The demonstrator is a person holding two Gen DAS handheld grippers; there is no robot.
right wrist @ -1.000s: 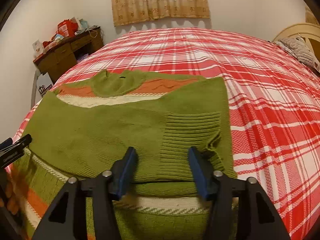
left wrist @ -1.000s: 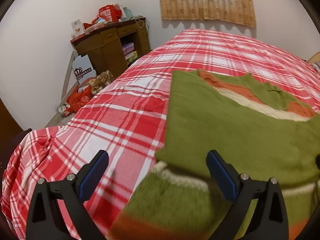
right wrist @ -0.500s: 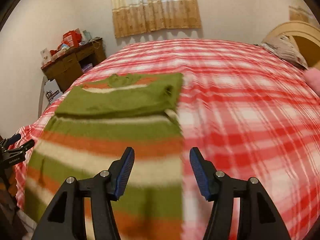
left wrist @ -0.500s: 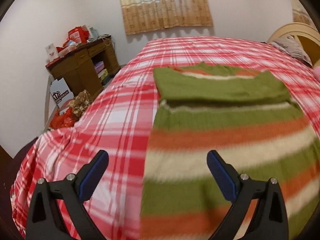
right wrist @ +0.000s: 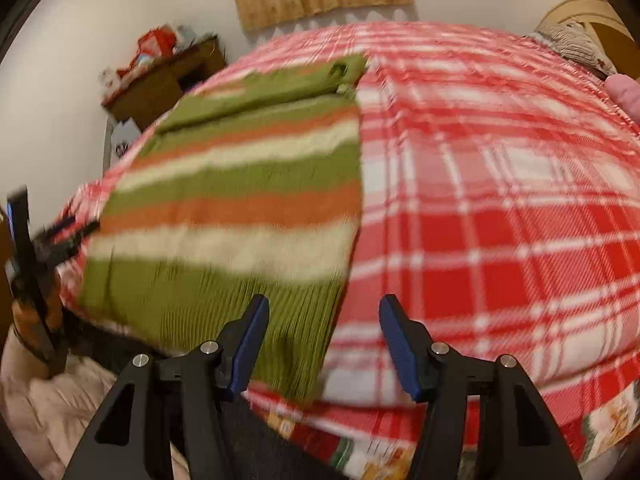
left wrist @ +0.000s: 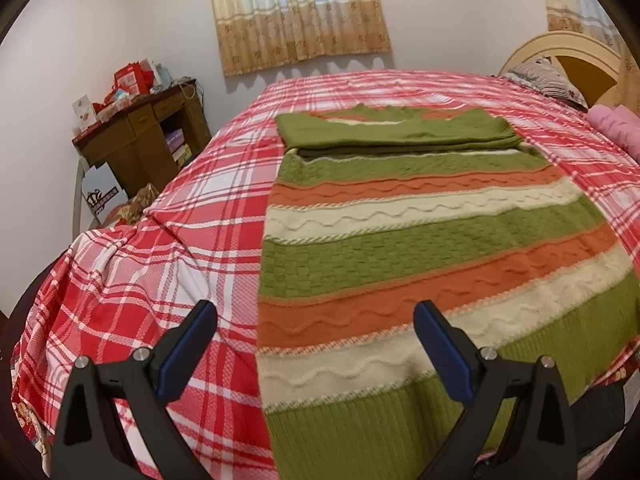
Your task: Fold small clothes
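Observation:
A green, orange and cream striped knit sweater lies flat on the red plaid bed, its sleeves folded across the chest at the far end. Its ribbed green hem hangs at the near bed edge. My left gripper is open and empty, above the sweater's near left edge. My right gripper is open and empty, over the sweater's near right hem corner. The left gripper also shows at the far left of the right wrist view.
A brown wooden desk with boxes on top stands left of the bed, with bags on the floor beside it. A pillow and a headboard are at the far right. A curtain hangs on the back wall.
Both grippers have pulled back from the folded sleeves toward the sweater's hem end at the near bed edge. The whole striped body is now in view. Both stay open.

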